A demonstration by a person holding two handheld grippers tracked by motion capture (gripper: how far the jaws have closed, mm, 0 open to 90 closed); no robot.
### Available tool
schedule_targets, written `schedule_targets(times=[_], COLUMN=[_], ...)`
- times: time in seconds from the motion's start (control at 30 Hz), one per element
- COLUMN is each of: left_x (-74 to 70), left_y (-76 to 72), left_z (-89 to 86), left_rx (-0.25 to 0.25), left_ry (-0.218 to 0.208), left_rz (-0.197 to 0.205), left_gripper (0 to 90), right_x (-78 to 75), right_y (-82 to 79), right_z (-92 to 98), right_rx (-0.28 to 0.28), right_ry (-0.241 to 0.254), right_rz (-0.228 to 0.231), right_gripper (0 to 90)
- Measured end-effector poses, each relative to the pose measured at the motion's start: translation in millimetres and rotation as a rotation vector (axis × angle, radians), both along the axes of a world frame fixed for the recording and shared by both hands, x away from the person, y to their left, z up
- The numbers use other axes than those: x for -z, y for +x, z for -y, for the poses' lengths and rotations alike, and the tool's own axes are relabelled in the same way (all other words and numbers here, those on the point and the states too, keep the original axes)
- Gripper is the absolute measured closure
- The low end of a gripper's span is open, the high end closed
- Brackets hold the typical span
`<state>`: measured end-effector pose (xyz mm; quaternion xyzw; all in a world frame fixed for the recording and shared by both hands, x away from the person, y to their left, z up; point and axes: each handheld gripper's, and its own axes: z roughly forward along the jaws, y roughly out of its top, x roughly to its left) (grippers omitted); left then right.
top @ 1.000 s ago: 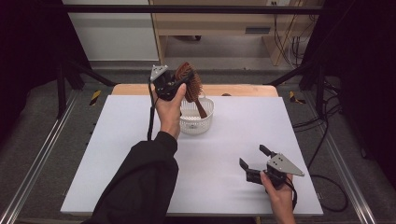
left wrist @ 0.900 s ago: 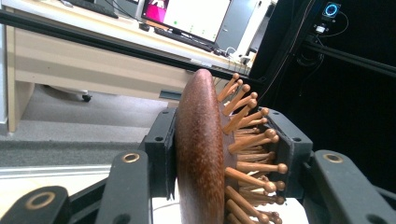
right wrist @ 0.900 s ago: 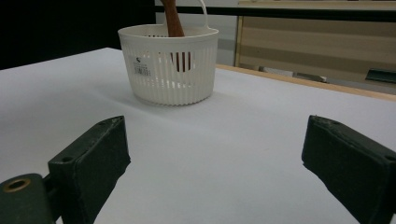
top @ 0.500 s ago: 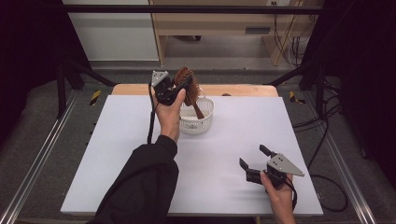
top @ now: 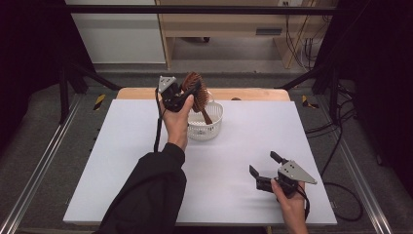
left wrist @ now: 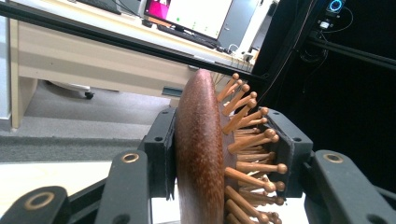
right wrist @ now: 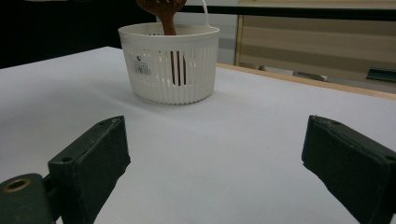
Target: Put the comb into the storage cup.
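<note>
Our left gripper (top: 182, 95) clamps the head of the wooden hairbrush (left wrist: 201, 154), its handle dipping into the white basket (top: 207, 127). Our right gripper (top: 267, 170) hovers low over the white table (top: 122, 161), well apart from the basket, jaws spread wide and holding nothing.

Only the basket (top: 207, 124) interrupts the bare white table (top: 122, 161).

surface: white table (top: 122, 161) | on it: white slotted basket (top: 207, 127)
</note>
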<state>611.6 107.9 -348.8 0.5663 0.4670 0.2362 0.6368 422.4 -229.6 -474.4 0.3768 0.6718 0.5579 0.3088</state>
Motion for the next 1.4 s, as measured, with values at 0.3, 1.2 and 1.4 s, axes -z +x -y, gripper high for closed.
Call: schedule_targets(times=[0.3,1.2,1.4], left_x=[4.8,15.1,17.5], left_y=[-0.6,-2.3,-2.4], left_z=[-0.7,-2.7,-4.2], left_rx=[-0.003,0.008,-0.001], left_ry=[-0.002,-0.044,-0.083], left_rz=[-0.007,-0.012,-0.015], left_gripper=[50.6,50.4,50.4], right_x=[-0.1,0.5,0.7], right_y=[-0.2,0.5,0.7], right_z=[-0.1,-0.3,-0.7], right_rx=[0.0,-0.001,-0.002], right_ry=[0.0,-0.007,-0.007], right_rz=[-0.001,-0.004,-0.005], right_gripper=[7.7,7.7,7.7])
